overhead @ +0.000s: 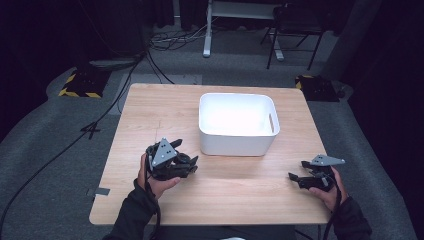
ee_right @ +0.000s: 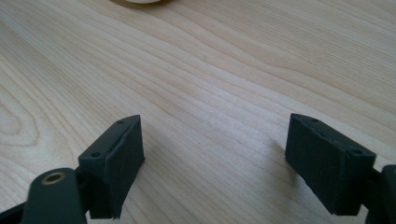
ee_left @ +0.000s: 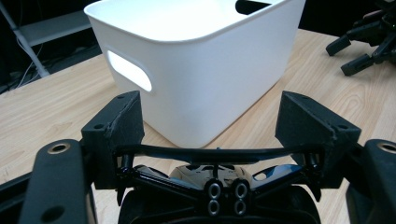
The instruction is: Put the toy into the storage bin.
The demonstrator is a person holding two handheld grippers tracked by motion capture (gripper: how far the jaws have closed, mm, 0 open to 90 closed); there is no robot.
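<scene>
The left gripper's fingers stand wide apart with nothing between them, and they aim at the near corner of a white bin just ahead. In the high view the left gripper sits in the person's left hand just above the bench, at about 8 o'clock from the bin and close to its front wall without touching it. The right gripper's fingers are just as far apart, with only bare wood between them. The right gripper, held in the right hand, lies at 4 o'clock from the bin and points toward 9 o'clock.

The bin stands upright with its open mouth up, a little toward 12 o'clock from the bench's middle. Its long axis runs from 9 to 3 o'clock. One handle slot shows in the 3 o'clock end wall and another in the wall beside the left gripper.

The bin's inside glares white, so what it holds cannot be told. In the left gripper view its far rim is cut off at the top. A pale curved sliver at the top edge of the right gripper view is too small to identify.
</scene>
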